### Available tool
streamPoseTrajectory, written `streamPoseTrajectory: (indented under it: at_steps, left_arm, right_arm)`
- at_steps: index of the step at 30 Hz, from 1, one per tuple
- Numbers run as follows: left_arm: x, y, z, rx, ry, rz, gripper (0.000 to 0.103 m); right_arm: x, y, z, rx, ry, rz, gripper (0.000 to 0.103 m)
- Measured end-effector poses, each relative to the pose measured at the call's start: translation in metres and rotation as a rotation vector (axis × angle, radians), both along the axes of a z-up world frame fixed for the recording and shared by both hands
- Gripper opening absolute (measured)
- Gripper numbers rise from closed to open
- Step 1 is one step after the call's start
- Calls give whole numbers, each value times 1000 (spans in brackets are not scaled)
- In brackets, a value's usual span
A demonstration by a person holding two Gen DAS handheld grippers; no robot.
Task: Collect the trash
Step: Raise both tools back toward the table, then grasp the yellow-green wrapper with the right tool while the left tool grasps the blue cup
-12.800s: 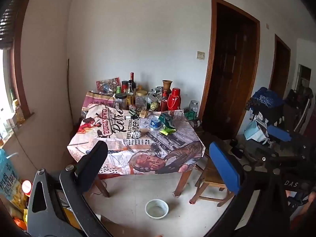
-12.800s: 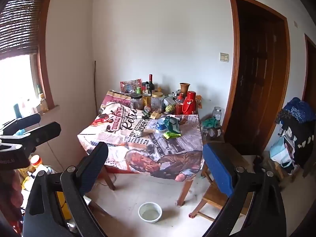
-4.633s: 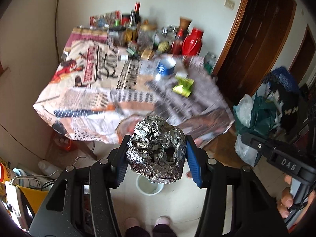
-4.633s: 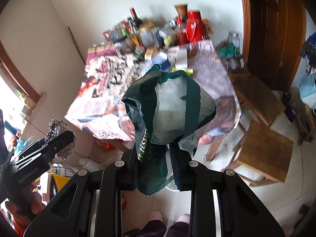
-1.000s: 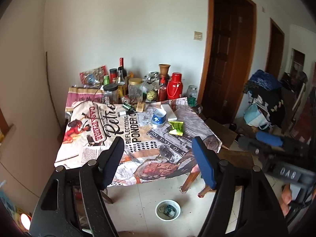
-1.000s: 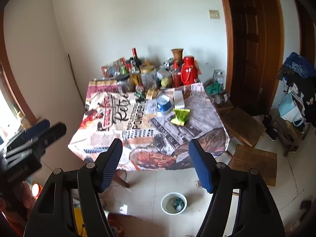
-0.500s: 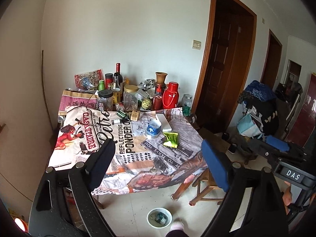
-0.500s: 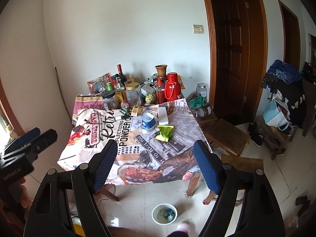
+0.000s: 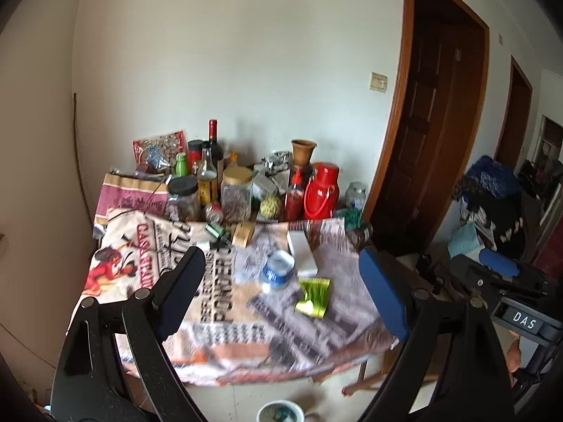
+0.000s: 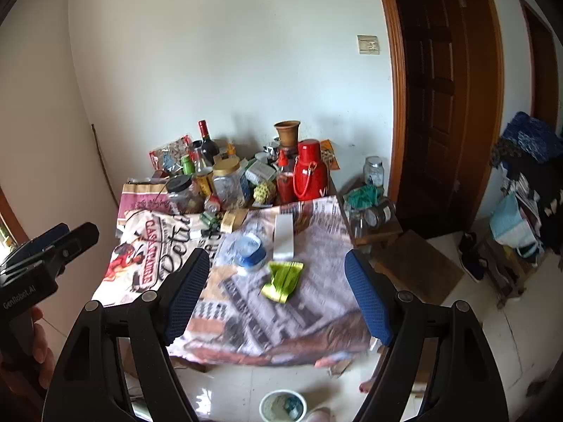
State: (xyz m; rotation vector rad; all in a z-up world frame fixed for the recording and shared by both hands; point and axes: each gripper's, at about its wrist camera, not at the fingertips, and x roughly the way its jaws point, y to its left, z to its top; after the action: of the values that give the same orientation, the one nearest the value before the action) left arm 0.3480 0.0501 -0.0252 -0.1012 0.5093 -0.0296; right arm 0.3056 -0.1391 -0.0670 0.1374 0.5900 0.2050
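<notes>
Where legible: "PONDER" tablecloth (image 9: 225,292)

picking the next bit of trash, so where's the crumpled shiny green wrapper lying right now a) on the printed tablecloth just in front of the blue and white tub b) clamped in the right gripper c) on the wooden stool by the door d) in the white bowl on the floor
a: the crumpled shiny green wrapper lies on the printed tablecloth, just nearer the camera than the blue and white tub; the right gripper is open and holds nothing.
</notes>
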Motion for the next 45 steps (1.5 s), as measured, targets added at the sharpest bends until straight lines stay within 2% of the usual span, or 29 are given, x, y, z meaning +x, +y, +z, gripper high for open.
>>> streamPoseTrajectory:
  at_steps: [7,16,19,23,25,30,34,39,41,43,45]
  left_arm:
    - [58,-8,-8,-4,38,81,89]
    - [112,13,-34,22,130,131,89]
    - [136,26,-46,23,155,100,89]
    - [171,41,-64,42,186,17,89]
    - [190,46,-77,74,214,-22,89]
    - [230,56,-113,87,307,-112,89]
    - [250,57,-141,89,369,-151,89]
    - [265,50,-175,52,446,-232,89]
    - [267,46,-183,55,468,-262,89]
    - [270,39,-191,55,490,-296,89]
    - [273,34,-198,47,510,-325,89]
  right_arm:
    - [60,-23,-13,2,44,44,76]
    - [127,-17,-66,57,227,82,76]
    - [147,-4,-89,39,297,68,76]
    - [171,13,-126,72,416,39,76]
    - [183,21,-149,98,491,7,76]
    - [206,37,-204,125,646,-64,76]
    - [214,46,-229,133,713,-94,76]
    - [219,55,-250,156,745,-112,76]
    - [217,59,-249,130,723,-131,69]
    - [217,63,-249,92,718,-126,48]
    - [217,65,-247,65,698,-108,39]
